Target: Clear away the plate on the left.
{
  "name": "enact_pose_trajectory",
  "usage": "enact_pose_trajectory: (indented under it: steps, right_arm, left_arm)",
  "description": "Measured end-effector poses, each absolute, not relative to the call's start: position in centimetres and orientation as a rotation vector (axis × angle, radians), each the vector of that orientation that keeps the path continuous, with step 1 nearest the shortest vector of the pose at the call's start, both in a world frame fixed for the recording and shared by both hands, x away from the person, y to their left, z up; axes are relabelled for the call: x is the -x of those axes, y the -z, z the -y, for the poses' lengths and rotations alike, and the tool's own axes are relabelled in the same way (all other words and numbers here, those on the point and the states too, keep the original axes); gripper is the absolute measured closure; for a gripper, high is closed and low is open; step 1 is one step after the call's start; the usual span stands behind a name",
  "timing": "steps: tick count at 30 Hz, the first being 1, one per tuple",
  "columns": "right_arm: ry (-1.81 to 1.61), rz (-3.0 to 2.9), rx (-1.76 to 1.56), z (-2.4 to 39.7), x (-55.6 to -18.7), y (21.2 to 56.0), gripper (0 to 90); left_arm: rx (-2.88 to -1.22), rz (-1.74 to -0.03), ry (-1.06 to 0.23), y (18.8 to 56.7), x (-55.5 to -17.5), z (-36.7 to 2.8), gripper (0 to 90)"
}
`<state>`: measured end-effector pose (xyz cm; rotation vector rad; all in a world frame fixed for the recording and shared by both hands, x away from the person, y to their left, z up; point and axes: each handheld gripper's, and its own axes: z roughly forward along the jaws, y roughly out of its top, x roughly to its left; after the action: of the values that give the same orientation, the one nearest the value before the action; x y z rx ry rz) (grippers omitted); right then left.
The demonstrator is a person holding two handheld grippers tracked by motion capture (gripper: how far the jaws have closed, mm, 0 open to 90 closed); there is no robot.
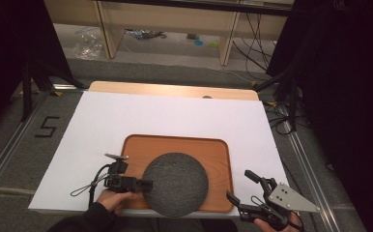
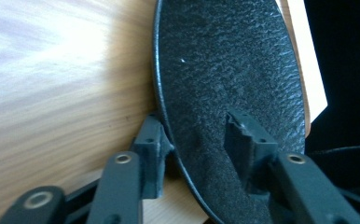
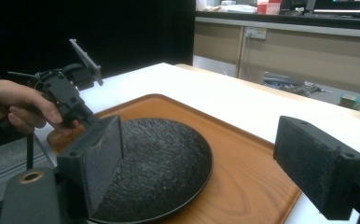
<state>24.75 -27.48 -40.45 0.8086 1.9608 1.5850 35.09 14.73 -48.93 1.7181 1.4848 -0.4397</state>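
Black textured plate (image 1: 175, 183), one: lies flat in the near part of the wooden tray (image 1: 221, 162), rim close to the tray's near edge. Wooden tray, one, on a white sheet (image 1: 165, 116) covering the table.

Grippers, two. Left gripper (image 1: 146, 184), held level at the plate's left rim. The left gripper view shows one jaw under the rim and one over the plate's top, the pads parted a little from the surface, grip released with the rim between them. Right gripper (image 1: 237, 187), off the tray's near right corner, jaws spread wide, holding nothing.

High view gives the floor and a numeral marked on it (image 1: 47, 126). Right gripper view gives the person's left hand (image 3: 22, 108).
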Motion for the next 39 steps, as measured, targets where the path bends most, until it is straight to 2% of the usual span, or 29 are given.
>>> enact_pose_trajectory:
  steps: [3, 8, 9, 10, 14, 24, 29, 39]
  right_arm:
    - [-1.588, -1.954, -0.808, 27.5, -24.7, 40.4, 17.0]
    - [-1.587, -1.959, -0.808, 27.5, -24.7, 40.4, 17.0]
    - [-1.589, -1.96, -0.808, 27.5, -24.7, 40.4, 16.9]
    - [-1.59, -1.96, -0.807, 27.5, -24.7, 40.4, 17.0]
    - [-1.591, -1.959, -0.804, 27.5, -24.7, 40.4, 16.9]
    - [-1.59, -1.955, -0.808, 27.5, -24.7, 40.4, 16.8]
    - [-1.59, -1.955, -0.808, 27.5, -24.7, 40.4, 16.7]
    - [-1.59, -1.956, -0.808, 27.5, -24.7, 40.4, 16.7]
  left_arm:
    - [-1.688, -1.528, 0.447, 48.4, -34.9, -14.6, 53.4]
    - [-1.765, -1.474, 0.374, 48.0, -35.2, -15.1, 41.3]
    - [-1.725, -1.528, 0.399, 47.8, -35.1, -14.8, 39.0]
    - [-1.764, -1.48, 0.377, 48.0, -35.3, -15.2, 36.8]
    - [-1.752, -1.481, 0.355, 47.6, -35.3, -15.4, 32.4]
    - [-1.68, -1.435, 0.239, 45.9, -35.1, -16.4, 26.6]
    - [-1.684, -1.407, 0.215, 45.6, -35.1, -16.5, 25.3]
    - [-1.685, -1.326, 0.072, 44.3, -34.7, -16.7, 22.5]
